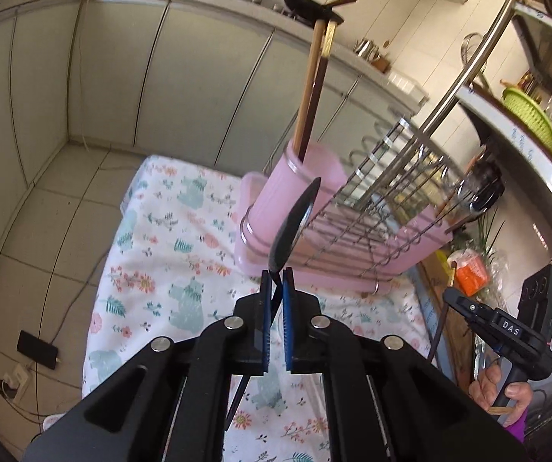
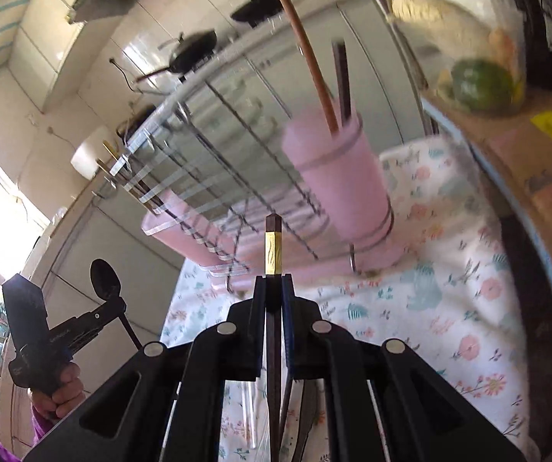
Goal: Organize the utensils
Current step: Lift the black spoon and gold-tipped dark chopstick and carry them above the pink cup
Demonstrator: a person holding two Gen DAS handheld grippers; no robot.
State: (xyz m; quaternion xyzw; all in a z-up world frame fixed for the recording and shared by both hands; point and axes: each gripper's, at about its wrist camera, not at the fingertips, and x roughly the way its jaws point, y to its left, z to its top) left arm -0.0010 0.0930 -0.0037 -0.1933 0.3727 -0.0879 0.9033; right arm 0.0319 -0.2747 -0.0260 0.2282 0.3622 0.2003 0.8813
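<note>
Right wrist: chopstick (image 2: 274, 246) upright, gold-banded end up.

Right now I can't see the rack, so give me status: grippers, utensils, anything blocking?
Left gripper shut on black spoon. Right gripper shut on dark chopstick. Pink holder ahead, two chopsticks already in. Nothing blocking.
</note>
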